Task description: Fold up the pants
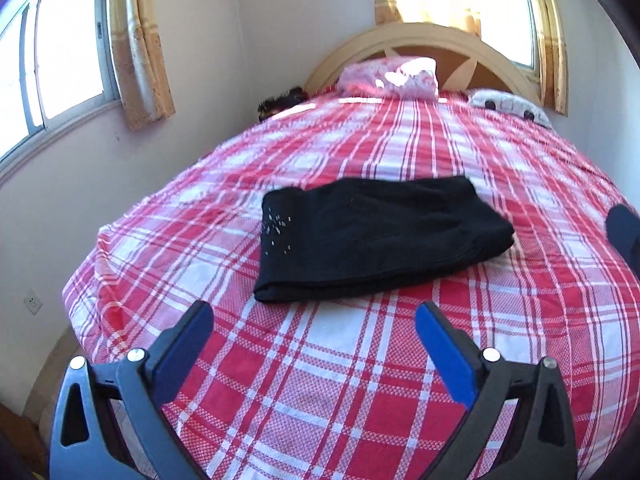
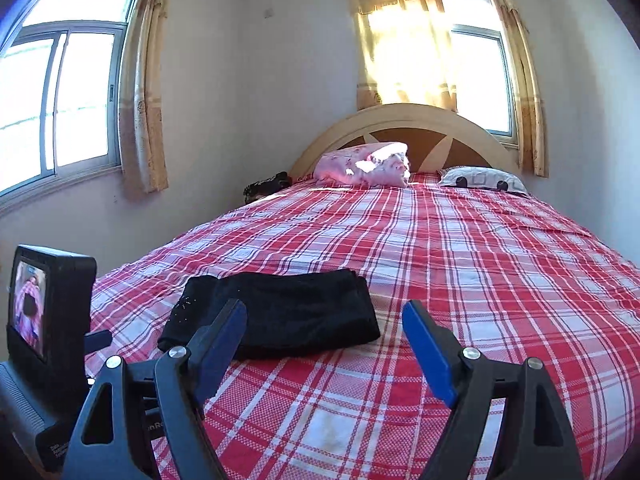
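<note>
Black pants [image 1: 376, 236] lie folded into a compact stacked rectangle on the bed [image 1: 360, 380], flat on the red-and-white plaid cover, toward the foot end and a bit nearer the left edge than the right, well short of the pillows. Small pale specks show on the left part of the top layer. Fold edges stacked on the right side of the bundle, several layers visible

Left gripper [image 1: 314, 322] hangs over the bed just short of the pants' near edge, both blue-padded fingers spread wide, nothing between them, no contact with the fabric. Right gripper [image 2: 324, 326] also wide apart and empty, held above the cover near the foot end; in its view the left finger [image 2: 224, 344] overlaps the pants [image 2: 296, 312] but does not press on them, looks raised above. A dark blue piece of the right gripper shows at the right edge of the left wrist view, beside the pants, apart from them

Left gripper's camera body with small lit screen [image 2: 30, 304] visible at the left edge of the right wrist view, beyond the bed's left edge

At the head end: pink pillow [image 2: 366, 164] against the curved cream headboard [image 2: 404, 120], white pillow with dark pattern [image 2: 484, 178] at the right corner. Dark item [image 2: 266, 186] at the bed's far left corner, cannot tell what it is. Windows with yellow curtains [image 2: 142, 92] on the left wall and behind the headboard, strong sunlight through the back one
</note>
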